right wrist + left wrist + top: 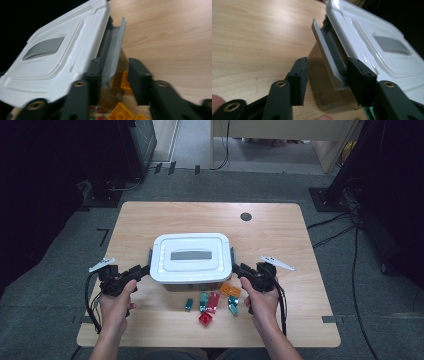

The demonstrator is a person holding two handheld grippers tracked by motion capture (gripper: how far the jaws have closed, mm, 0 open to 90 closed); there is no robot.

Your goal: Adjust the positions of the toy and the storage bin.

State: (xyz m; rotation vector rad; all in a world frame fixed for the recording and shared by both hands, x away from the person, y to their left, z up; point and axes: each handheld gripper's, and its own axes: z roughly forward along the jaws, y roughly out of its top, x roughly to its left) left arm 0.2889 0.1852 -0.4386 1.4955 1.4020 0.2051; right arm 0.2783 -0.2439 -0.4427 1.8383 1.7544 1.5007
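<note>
The white-lidded box (pixel 191 258) sits in the middle of the high view, a bit below center, with a scatter of coloured toy blocks (pixel 212 303) on the table (pixel 150 220) just in front of it. Each end of the box has a grey flip latch, and both grippers are working one.

The left gripper (pixel 325 80) is part open with the left latch (pixel 329 65) standing between its jaws, swung out from the lid; the pads don't look pressed on it. Same deal on the other side: the right gripper (pixel 112 80) is part open around the right latch (pixel 113 57), which also hangs flipped away from the lid.

My read is both latches are popped, so the lid comes off next. Tip: grab the lid rim on both ends at once and lift evenly, otherwise it tilts and jams. Keep the pull straight up so the box doesn't drag into those blocks.
</note>
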